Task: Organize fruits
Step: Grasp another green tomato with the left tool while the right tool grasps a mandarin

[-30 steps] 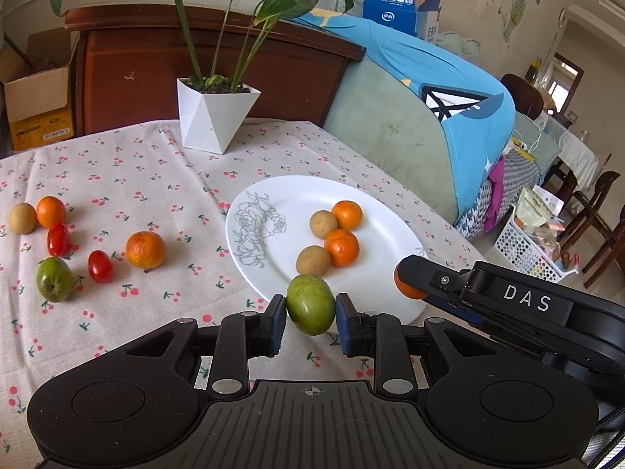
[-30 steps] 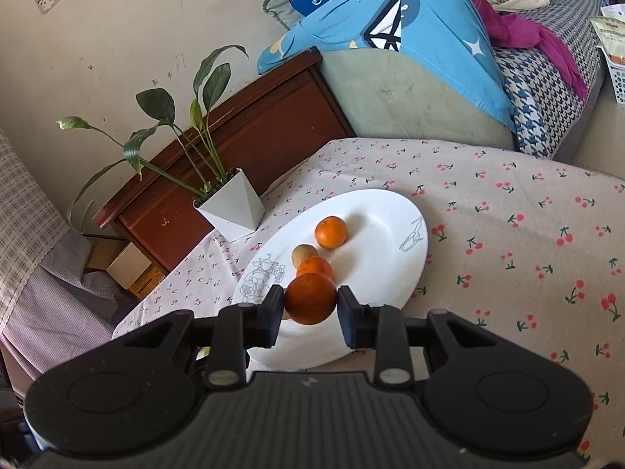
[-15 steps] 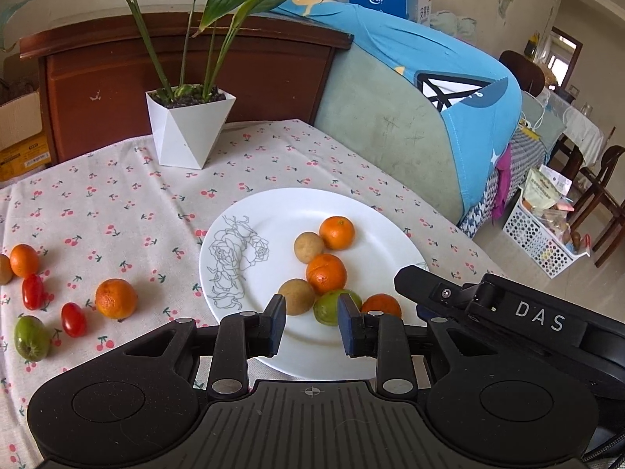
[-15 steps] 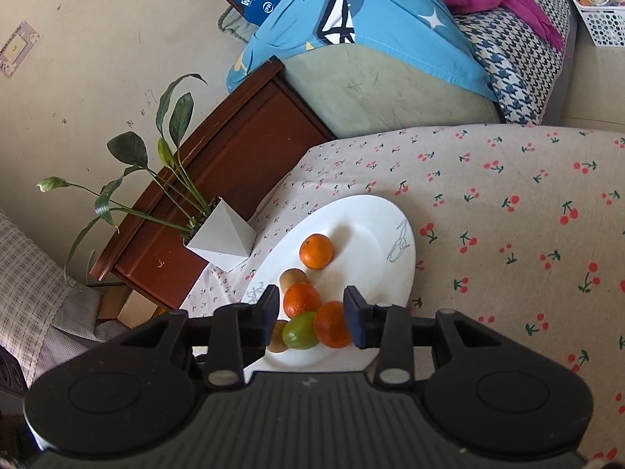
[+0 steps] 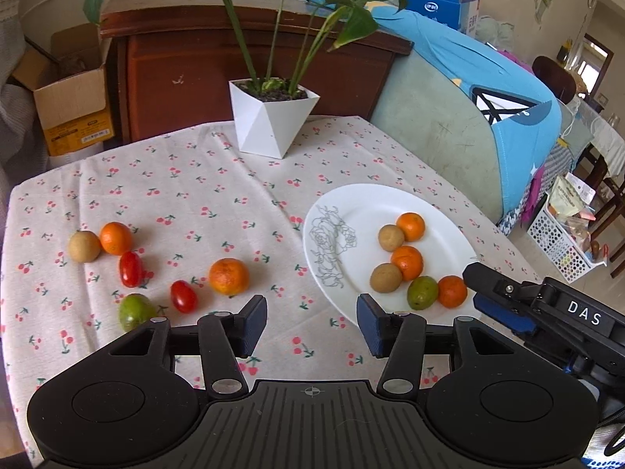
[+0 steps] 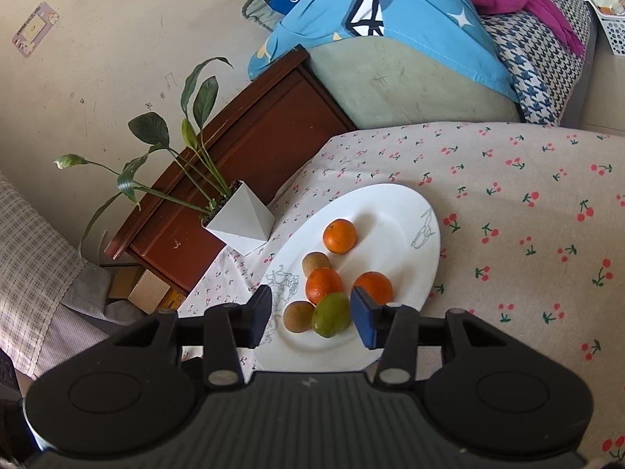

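Both grippers spread wide, nothing held.
The left gripper [image 5: 310, 324] and right gripper [image 6: 310, 314] are seen low in frame, over the plate [image 5: 390, 203].

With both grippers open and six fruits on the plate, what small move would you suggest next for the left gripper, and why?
Probably swing the left gripper left toward the loose orange on the tablecloth. Its jaws are open and empty, that orange lies nearest, and six pieces remain off the white plate.

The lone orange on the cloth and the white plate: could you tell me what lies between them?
Only bare cherry-print tablecloth lies between the orange and the plate, in the left wrist view.
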Demonstrator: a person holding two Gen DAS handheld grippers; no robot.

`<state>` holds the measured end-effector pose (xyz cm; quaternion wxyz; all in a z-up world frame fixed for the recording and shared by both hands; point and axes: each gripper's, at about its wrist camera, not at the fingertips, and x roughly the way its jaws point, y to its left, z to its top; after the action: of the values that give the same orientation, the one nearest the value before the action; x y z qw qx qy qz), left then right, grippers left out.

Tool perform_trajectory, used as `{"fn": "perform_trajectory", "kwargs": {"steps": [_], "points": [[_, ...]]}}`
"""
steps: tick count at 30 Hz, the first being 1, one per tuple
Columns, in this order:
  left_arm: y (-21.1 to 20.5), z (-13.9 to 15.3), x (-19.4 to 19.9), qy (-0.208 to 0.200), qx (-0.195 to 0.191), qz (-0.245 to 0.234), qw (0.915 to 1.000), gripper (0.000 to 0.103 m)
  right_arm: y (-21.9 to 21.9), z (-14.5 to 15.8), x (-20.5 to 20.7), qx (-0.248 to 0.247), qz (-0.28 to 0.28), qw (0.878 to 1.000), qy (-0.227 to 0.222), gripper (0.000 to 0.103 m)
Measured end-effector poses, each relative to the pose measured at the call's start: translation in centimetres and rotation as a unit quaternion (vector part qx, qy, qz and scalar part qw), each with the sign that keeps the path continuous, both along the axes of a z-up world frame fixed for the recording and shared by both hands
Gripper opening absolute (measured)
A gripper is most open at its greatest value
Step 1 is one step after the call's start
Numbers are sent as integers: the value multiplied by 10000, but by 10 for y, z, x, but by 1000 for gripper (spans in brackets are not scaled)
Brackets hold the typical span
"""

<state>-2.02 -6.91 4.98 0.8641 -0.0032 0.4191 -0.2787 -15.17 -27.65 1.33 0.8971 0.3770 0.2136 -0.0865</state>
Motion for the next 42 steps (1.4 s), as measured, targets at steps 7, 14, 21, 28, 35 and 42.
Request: {"fn": "perform_trajectory", "kwargs": {"steps": [7, 14, 21, 28, 35, 42], "points": [[40, 4, 2, -1, -16, 618, 9981, 55, 28, 2, 8, -458, 500, 9976, 155, 50], [72, -1, 7, 76, -7, 1161, 9932, 58, 48, -2, 15, -598, 867, 9940, 292, 50], [83, -11, 7, -39, 240, 1243, 9919, 57, 68, -8, 22, -659, 1183, 9899, 423, 50], [79, -23, 6, -362, 679, 1073, 9912, 54, 84, -12, 32, -685, 1357, 9871, 501, 51], [77, -32, 15, -346, 494, 1154, 9915, 52, 90, -14, 39, -561, 1418, 9869, 525, 51], [73, -42, 23, -231, 302, 1149, 9926, 41, 94, -13, 56, -534, 1539, 9846, 636, 51]]}}
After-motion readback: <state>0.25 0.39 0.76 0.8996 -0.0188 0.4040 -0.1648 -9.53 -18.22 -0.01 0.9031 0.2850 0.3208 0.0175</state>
